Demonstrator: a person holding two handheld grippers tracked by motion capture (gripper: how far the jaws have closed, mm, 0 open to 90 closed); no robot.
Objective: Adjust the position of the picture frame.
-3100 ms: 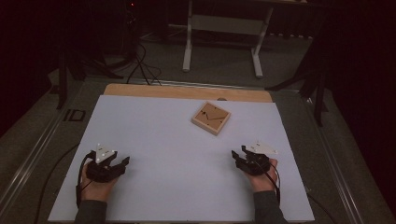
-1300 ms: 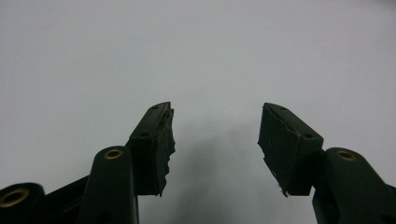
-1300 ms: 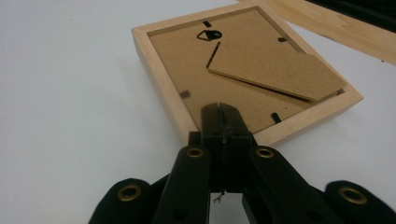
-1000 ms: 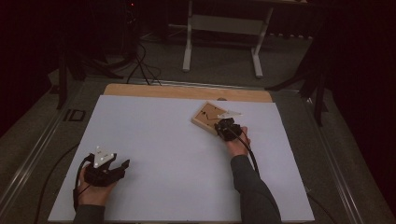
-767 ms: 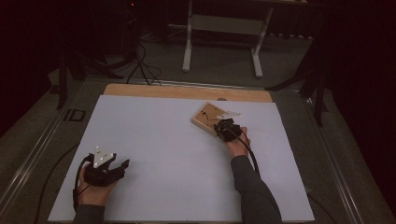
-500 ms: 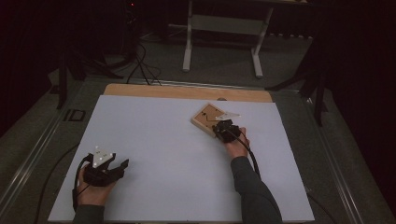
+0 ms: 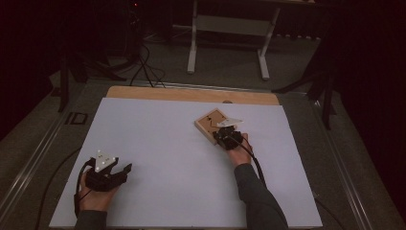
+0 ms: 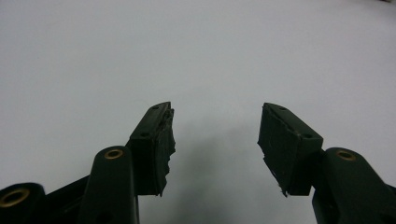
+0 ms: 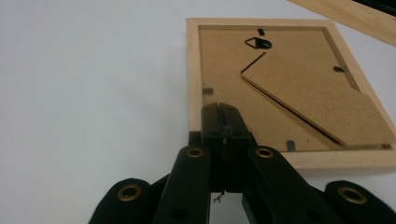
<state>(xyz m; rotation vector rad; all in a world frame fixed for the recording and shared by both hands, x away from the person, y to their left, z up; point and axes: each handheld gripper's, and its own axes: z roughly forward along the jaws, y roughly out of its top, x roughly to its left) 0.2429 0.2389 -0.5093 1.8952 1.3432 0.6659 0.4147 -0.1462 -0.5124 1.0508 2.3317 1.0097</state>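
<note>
A small wooden picture frame (image 7: 208, 122) lies face down on the white table (image 7: 158, 143), right of the middle. Its brown backing board (image 9: 289, 84), a hanging ring (image 9: 258, 43) and small metal tabs (image 9: 208, 91) face up. My right gripper (image 7: 221, 135) is shut, with nothing visible between its jaws. Its tips (image 9: 223, 110) rest over the frame's near-left corner, just below one tab. At the near left of the table a hand holds my left gripper (image 7: 125, 168). That gripper (image 8: 215, 133) is open over bare white surface, with nothing between its pads.
A wooden strip (image 7: 191, 94) runs along the table's far edge. Beyond it stand a white stand's legs (image 7: 191, 43) and dark cables (image 7: 139, 67) on the floor. A metal rail (image 7: 33, 158) borders the table's left side.
The right hand has travelled from the near right of the table up to the frame, then shifted only slightly over its near corner. The left hand has stayed put.
</note>
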